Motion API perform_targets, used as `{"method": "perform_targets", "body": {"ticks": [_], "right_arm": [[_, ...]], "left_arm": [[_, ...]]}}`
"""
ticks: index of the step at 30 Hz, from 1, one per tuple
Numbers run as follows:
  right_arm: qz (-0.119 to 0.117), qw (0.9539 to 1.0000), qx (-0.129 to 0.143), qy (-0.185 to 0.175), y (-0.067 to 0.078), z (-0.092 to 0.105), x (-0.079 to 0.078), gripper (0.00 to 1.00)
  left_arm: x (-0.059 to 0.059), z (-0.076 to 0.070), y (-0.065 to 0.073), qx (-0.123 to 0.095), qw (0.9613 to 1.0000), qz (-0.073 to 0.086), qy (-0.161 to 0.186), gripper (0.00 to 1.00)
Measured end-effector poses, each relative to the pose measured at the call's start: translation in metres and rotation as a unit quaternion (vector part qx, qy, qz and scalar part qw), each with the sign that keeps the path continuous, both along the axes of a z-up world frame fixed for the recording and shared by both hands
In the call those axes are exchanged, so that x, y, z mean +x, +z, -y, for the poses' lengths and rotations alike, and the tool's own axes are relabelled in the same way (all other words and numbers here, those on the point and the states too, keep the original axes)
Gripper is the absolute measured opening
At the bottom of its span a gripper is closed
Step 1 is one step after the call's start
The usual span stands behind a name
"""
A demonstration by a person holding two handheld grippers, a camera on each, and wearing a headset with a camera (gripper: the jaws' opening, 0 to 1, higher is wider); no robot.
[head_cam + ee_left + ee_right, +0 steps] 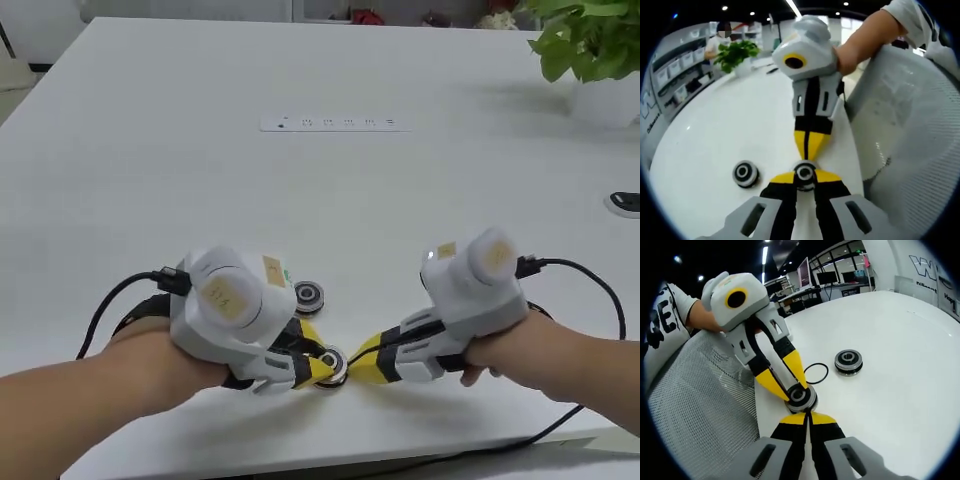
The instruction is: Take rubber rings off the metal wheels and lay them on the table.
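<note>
Left gripper (318, 366) clamps the wheel (800, 396), axle upward; right gripper (808, 417) pinched closed at its rim.

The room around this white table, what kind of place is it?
Probably an office or lab workroom: the large white table carries a power strip, shelves of storage bins line one wall, and computer monitors stand on desks farther back.

I'm working in what is looking like an open-plan office or lab: a white table (200, 150) with a socket strip (335, 123) sitting at twelve o'clock, a potted plant (590, 40) standing at two o'clock, monitors (827, 276) lining far desks (840, 289), bin shelves (675, 70) running along a wall, a mesh chair (905, 130) beside me.
</note>
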State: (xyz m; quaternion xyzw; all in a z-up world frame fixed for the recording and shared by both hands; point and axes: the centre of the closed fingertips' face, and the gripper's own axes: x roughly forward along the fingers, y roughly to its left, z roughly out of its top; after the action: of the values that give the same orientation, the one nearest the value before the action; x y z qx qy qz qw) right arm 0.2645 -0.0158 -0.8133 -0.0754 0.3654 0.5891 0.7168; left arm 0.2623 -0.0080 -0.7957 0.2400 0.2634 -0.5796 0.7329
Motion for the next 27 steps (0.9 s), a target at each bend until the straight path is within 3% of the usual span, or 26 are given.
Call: {"method": "perform_targets", "body": {"ticks": [9,27], "right_arm": [[-0.037,0.9968,0.048,-0.052,0.013,0.001,0.009,0.0],[-0.046,0.9958,0.066,-0.044,0.021,-0.007,0.0,0.0]], "left_arm": [[0.002,0.0,0.0,0.001,1.0,0.0,0.006,0.13],[0.001,0.0,0.0,0.012,0.9997,-0.001,0.02,0.12]]}}
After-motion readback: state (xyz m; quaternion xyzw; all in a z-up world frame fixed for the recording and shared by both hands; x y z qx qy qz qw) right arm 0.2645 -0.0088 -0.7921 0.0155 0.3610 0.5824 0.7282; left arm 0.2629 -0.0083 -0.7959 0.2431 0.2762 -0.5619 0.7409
